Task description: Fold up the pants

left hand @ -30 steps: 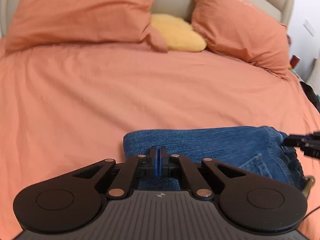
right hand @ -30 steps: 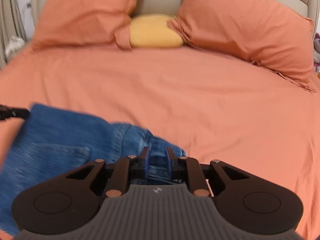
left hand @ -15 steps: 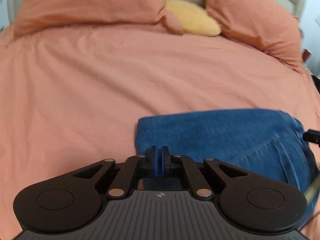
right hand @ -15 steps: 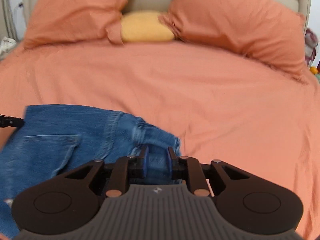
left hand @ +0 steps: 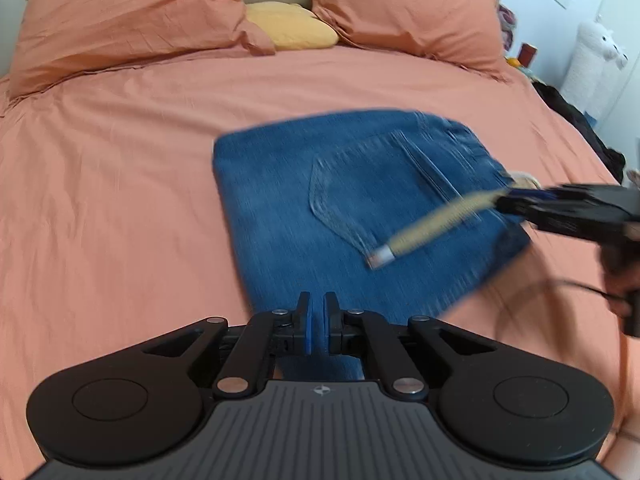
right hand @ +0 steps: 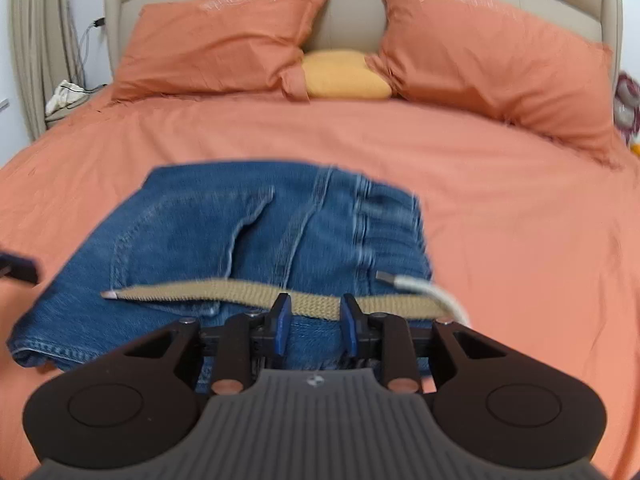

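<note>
Orange bedspread point(left hand: 120, 168) under everything, two orange pillows point(right hand: 224, 40) and a yellow cushion point(right hand: 344, 76) against a beige headboard point(right hand: 348, 12). Folded jeans point(left hand: 320, 208) lying flat on the spread, back pocket point(left hand: 360, 192) facing up, blurred at the edges. Tan drawstring point(right hand: 200, 294) draped across the denim, metal tip near the pocket in the left view. Left gripper point(left hand: 316, 322) low over the near edge of the jeans, jaws opening, only a narrow slit between the blue pads, nothing pinched. Right gripper point(right hand: 314, 318) at the waistband end, jaws opening, pads apart, drawstring and denim seen through the gap beyond the tips; pressing on neither. From the left view, right gripper point(left hand: 516, 202) reaching in from the right edge, smeared. White plush point(left hand: 596, 60) standing by the wall at far right.
</note>
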{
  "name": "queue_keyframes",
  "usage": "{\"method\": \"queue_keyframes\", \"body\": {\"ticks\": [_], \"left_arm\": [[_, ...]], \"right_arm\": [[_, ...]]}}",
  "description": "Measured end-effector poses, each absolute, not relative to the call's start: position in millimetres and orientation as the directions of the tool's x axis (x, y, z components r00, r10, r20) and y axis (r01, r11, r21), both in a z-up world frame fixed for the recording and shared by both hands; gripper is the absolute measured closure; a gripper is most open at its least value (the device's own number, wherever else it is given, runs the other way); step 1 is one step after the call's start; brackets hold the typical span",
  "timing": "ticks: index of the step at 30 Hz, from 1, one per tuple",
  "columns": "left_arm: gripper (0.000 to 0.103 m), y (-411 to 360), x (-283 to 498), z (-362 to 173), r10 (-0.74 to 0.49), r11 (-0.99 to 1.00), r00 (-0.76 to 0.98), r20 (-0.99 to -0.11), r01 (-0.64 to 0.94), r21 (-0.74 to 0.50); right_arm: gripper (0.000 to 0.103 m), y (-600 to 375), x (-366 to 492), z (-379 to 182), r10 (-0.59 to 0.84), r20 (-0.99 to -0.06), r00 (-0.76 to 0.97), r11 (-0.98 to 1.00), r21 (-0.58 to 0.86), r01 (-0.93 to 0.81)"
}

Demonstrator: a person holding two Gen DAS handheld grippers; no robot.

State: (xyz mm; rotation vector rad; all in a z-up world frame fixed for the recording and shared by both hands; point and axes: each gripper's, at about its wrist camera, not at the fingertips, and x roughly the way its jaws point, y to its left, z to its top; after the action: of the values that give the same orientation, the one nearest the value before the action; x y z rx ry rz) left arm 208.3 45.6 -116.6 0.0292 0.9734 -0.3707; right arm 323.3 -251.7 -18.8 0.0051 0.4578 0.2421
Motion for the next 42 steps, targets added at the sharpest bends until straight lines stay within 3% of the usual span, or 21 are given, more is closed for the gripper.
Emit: {"method": "queue_keyframes", "body": {"ticks": [5,13,16,20,24,25,27,33,39,40,42], "left_arm": [[0.067,45,168,-128,-0.304,0.935,0.515,-0.801,0.322,-0.147],[0.066,39,168,-160,-0.187,0.974,0.569,-0.801,0.215,-0.075],[0.048,33,177,-167,-0.095,0.981,0.541,-0.835,0.193,0.014],[0.049,28,169,-174,-0.041,0.977,0.536,-0.843,0.199,0.079],[0.06,40,168,-170,-0.11,0.992,0.586,-0.803,0.118,-0.05],[0.073,41,169,-168,-0.128,0.991,0.595,-0.793,0.107,-0.079],[0.079,39,171,-160,-0.131,0.991,0.617,-0.776,0.1,-0.088],[0.084,22,173,-133,-0.088,0.921,0.579,-0.81,0.358,0.156],[0.085,24,189,-183,-0.012,0.848,0.384,-0.923,0.494,0.194],[0.103,24,192,-191,0.039,0.841,0.365,-0.93,0.491,0.228],[0.103,33,191,-197,0.109,0.832,0.381,-0.918,0.471,0.294]], "right_arm": [[0.08,-248,330,-47,0.227,-0.464,0.856,0.974,0.099,-0.205],[0.08,-249,328,-51,0.235,-0.46,0.856,0.972,0.108,-0.208],[0.08,-254,331,-50,0.253,-0.462,0.85,0.967,0.127,-0.219],[0.08,-254,331,-52,0.257,-0.455,0.853,0.966,0.129,-0.223],[0.08,-255,329,-54,0.263,-0.444,0.857,0.965,0.126,-0.231],[0.08,-255,329,-54,0.264,-0.443,0.857,0.964,0.127,-0.232],[0.08,-255,330,-54,0.266,-0.445,0.855,0.964,0.127,-0.234],[0.08,-257,330,-52,0.284,-0.462,0.84,0.958,0.106,-0.265],[0.081,-258,330,-54,0.305,-0.467,0.83,0.951,0.098,-0.294],[0.081,-259,331,-54,0.306,-0.469,0.829,0.95,0.095,-0.297],[0.081,-260,332,-55,0.298,-0.474,0.829,0.952,0.081,-0.296]]}}
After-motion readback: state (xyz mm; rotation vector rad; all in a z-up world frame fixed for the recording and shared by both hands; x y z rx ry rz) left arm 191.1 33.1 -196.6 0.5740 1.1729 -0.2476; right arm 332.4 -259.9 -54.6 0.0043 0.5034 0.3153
